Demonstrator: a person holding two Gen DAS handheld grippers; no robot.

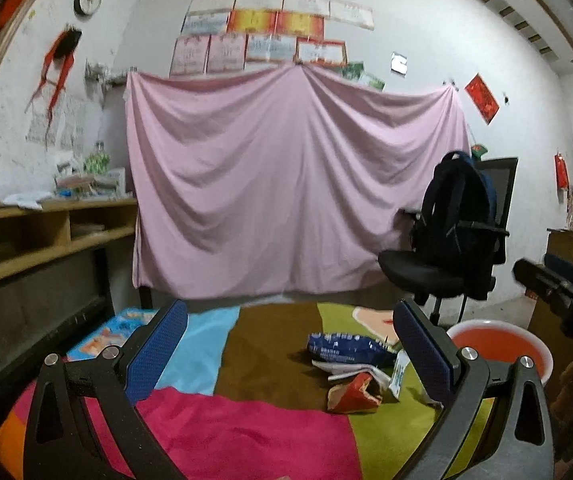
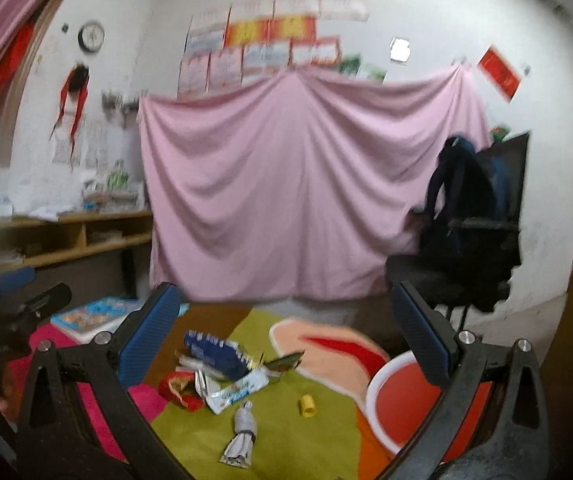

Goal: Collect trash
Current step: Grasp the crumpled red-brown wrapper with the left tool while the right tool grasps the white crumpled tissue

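Right now both my grippers hang above the patchwork cloth (image 1: 246, 432) with nothing in them: the left gripper (image 1: 292, 354) has its jaws spread wide, and the right gripper (image 2: 286, 346) likewise stands wide open and empty.

I take it I am holding them high and back so that each camera can take in the whole litter before I commit to one piece. The trash lies ahead of and below the right jaws, mostly framed in the gap between them; from the left jaws it sits forward and toward the right-hand finger.

The blue snack bag (image 2: 216, 354) is the farthest piece, its long axis slanting from far-left down toward near-right. Just in front of it the white wrapper (image 2: 238, 394) lies on a similar slant, its near end pointing toward the left finger. The red wrapper (image 2: 178, 390) is crumpled with no clear axis, touching the heap on the side of the left finger. The twisted grey wrapper (image 2: 242, 436) lies nearest me, apart from the heap, its long axis running almost straight along my line of reach, flared end toward me. A small yellow piece (image 2: 307, 405) sits alone beside it, toward the right finger.

The red basin (image 2: 402, 400) stands by the right finger, partly behind it, close to the litter; I judge it is placed there as the bin, so each carry is short.
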